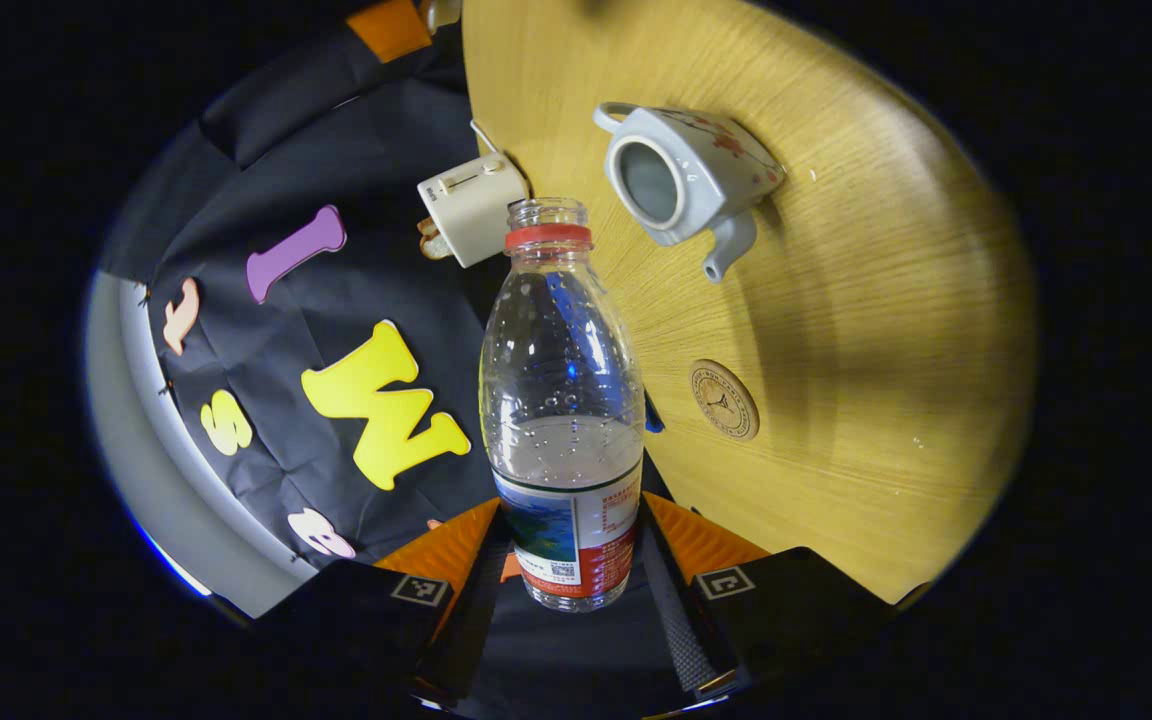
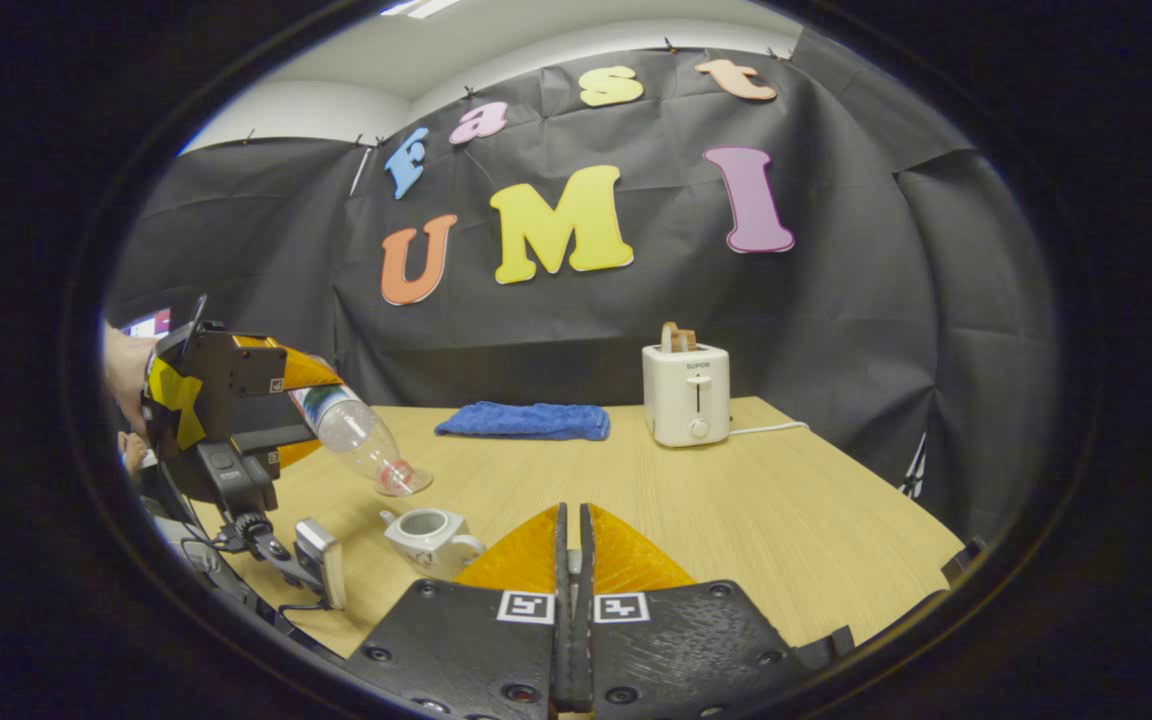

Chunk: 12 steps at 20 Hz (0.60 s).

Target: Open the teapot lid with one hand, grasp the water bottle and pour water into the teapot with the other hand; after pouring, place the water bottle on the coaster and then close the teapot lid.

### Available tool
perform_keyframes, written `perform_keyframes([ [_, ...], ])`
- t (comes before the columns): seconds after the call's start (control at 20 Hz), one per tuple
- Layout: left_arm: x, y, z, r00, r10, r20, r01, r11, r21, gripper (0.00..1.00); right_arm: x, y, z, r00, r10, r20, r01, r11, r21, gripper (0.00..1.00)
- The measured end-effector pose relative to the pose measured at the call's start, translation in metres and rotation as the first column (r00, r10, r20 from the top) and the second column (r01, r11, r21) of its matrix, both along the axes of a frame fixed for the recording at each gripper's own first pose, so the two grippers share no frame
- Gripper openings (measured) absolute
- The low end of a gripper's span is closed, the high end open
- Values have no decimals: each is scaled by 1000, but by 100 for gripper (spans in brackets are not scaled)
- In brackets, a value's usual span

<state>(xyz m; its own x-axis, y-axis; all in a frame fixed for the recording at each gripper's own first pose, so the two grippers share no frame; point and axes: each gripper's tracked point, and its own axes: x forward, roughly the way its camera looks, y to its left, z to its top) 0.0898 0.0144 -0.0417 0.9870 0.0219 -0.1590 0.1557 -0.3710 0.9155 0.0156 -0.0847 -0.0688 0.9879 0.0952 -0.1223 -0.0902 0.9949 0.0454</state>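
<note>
Bottle: my left claw (image 1: 576, 560) squeezes the water bottle (image 1: 561, 400) low down, one finger on each side. It has no cap, and a red ring sits under its open mouth. A little water lies in it.
Bottle from the side: in the right gripper view the water bottle (image 2: 361, 435) tips down, its mouth above the teapot (image 2: 428, 537) and apart from it.
Teapot: the teapot (image 1: 688, 180) is open on top, and its spout points toward the coaster.
Coaster: a small round coaster (image 1: 724, 399) lies on the table, near the bottle, with nothing on it.
Right claw: my right claw (image 2: 573, 560) is shut tight. Something thin seems to sit between the fingers, but I cannot tell what.
Table: the wooden table (image 2: 736, 500) is light yellow.
Other things: a white toaster (image 2: 686, 393) and a folded blue cloth (image 2: 526, 421) sit at the far edge.
Room: a black wall (image 2: 886, 300) hangs behind the table.
Hand: a hand (image 2: 124, 368) holds the left claw.
</note>
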Motion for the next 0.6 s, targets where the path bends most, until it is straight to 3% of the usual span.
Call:
perform_keyframes([
  [0.1,-4,6,-10,999,26,-27,-30,985,-171,75,-1,3,2,1000,11,-5,-11,1000,17,0],
  [0.25,-13,7,-18,999,33,-41,-47,915,-402,75,0,7,2,1000,20,-22,-19,998,54,0],
  [0.5,-36,11,-14,999,45,2,-31,725,-688,74,-1,17,7,1000,23,-15,-23,999,28,0],
  [0.6,-40,20,-12,998,70,-8,-48,591,-806,75,-1,21,8,1000,28,-15,-27,999,18,0],
])
